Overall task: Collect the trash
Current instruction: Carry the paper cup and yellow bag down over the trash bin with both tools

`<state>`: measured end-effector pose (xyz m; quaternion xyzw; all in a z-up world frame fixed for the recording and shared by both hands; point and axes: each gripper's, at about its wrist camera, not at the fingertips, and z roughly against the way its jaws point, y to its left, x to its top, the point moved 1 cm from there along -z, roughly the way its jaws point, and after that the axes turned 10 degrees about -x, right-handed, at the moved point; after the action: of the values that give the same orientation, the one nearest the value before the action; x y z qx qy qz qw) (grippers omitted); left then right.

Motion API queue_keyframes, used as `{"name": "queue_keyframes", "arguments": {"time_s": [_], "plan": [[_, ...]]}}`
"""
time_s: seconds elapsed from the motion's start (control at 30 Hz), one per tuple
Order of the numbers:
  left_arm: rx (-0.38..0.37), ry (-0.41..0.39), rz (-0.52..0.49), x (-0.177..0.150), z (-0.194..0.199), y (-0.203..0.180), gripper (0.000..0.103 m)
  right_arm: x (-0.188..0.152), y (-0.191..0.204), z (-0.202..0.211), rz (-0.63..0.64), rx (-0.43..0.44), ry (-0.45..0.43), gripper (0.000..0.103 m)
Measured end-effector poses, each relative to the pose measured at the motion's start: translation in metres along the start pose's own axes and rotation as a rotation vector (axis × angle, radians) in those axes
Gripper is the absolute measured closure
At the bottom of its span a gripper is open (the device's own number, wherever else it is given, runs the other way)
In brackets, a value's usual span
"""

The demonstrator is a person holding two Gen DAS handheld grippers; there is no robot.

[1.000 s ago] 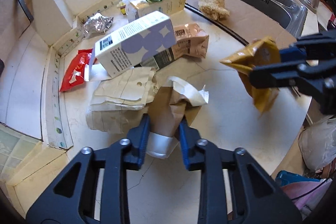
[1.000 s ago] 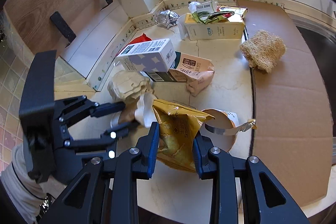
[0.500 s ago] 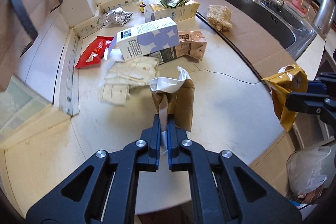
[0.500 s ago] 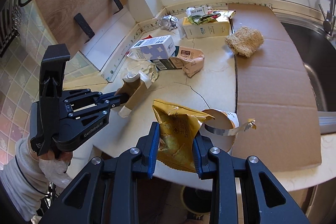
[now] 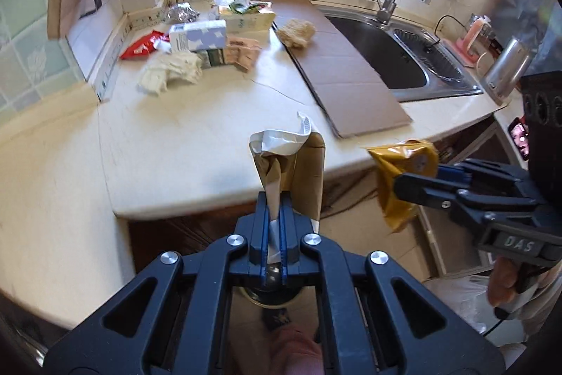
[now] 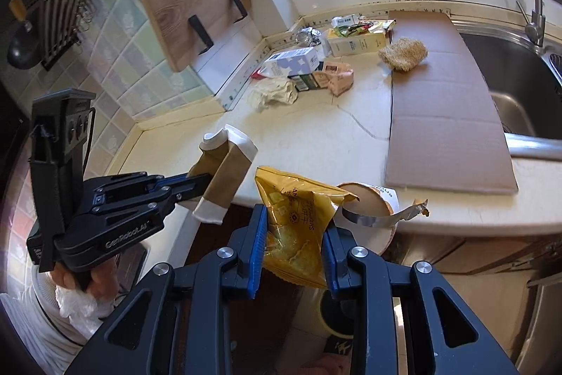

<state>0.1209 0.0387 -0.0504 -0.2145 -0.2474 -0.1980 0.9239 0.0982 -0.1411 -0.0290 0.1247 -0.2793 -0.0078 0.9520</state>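
Observation:
My left gripper (image 5: 274,199) is shut on a flattened brown paper carton (image 5: 302,164) and holds it past the counter's front edge; it also shows in the right wrist view (image 6: 224,178). My right gripper (image 6: 293,234) is shut on a yellow snack bag (image 6: 295,220), also off the counter; the bag shows in the left wrist view (image 5: 404,178). A torn paper cup (image 6: 372,209) hangs beside the bag. More trash stays at the counter's back: a white and purple carton (image 5: 198,36), crumpled paper (image 5: 168,71), a red wrapper (image 5: 140,46), foil (image 5: 179,13).
A cardboard sheet (image 5: 344,69) lies beside the steel sink (image 5: 404,55). A fibrous scrub pad (image 5: 296,32) lies on it. A round bin opening (image 6: 333,318) shows on the floor below my right gripper. A white plastic bag (image 5: 456,301) lies low right.
Both grippers have pulled back from the counter and out over the floor, carrying the brown carton and the yellow bag. The trash pile now lies far behind.

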Motion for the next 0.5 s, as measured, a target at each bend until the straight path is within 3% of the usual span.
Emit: {"name": "queue_keyframes", "arguments": {"time_s": [0.23,0.5], "plan": [[-0.018,0.037,0.109,-0.075,-0.014,-0.039,0.101,-0.074,-0.016,0.022,0.0,0.011,0.047,0.075],[0.025,0.122,0.202,-0.158,-0.086,-0.046,0.1,-0.166,-0.048,-0.022,-0.038,0.017,0.156,0.075]]}}
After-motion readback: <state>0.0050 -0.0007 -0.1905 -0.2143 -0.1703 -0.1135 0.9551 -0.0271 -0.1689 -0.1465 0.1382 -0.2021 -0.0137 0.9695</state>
